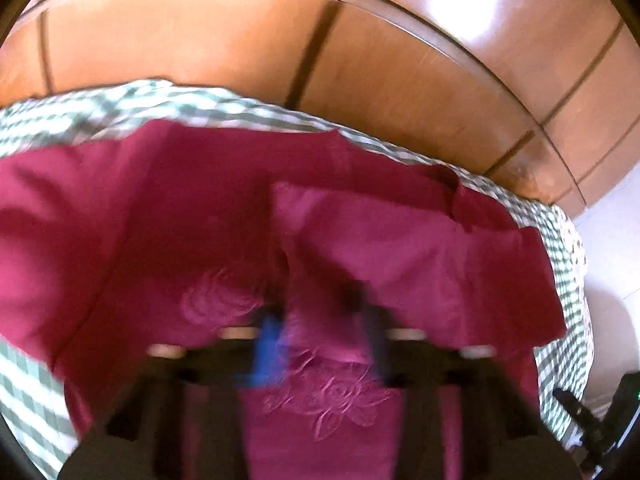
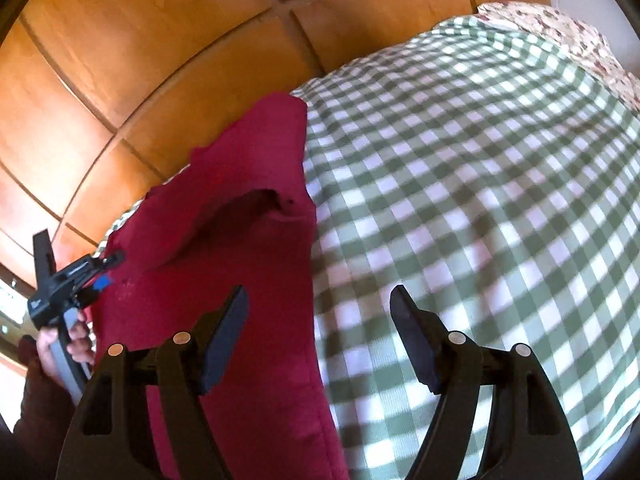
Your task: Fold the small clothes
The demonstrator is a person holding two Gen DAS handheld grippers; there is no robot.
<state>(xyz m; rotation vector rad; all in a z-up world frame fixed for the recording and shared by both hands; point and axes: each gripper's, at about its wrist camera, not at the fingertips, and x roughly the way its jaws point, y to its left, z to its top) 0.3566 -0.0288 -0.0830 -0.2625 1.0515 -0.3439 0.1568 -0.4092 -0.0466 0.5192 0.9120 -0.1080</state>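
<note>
A dark red garment (image 1: 200, 208) with embroidered flowers (image 1: 332, 400) lies spread on a green-and-white checked cloth (image 1: 120, 104). In the blurred left wrist view my left gripper (image 1: 320, 340) sits low over the garment with red fabric bunched between its fingers. In the right wrist view the garment (image 2: 248, 200) lies along the left, its right edge straight. My right gripper (image 2: 318, 336) is open and empty above that edge, the left finger (image 2: 226, 332) over the red fabric, the right finger over the checked cloth (image 2: 480, 200). The left gripper also shows in the right wrist view (image 2: 108, 264), at the garment's left side.
A wooden panelled wardrobe (image 1: 280, 40) stands right behind the bed. A floral fabric (image 2: 560, 28) lies at the far right corner of the checked cloth. The right gripper's body (image 1: 600, 420) shows at the lower right of the left wrist view.
</note>
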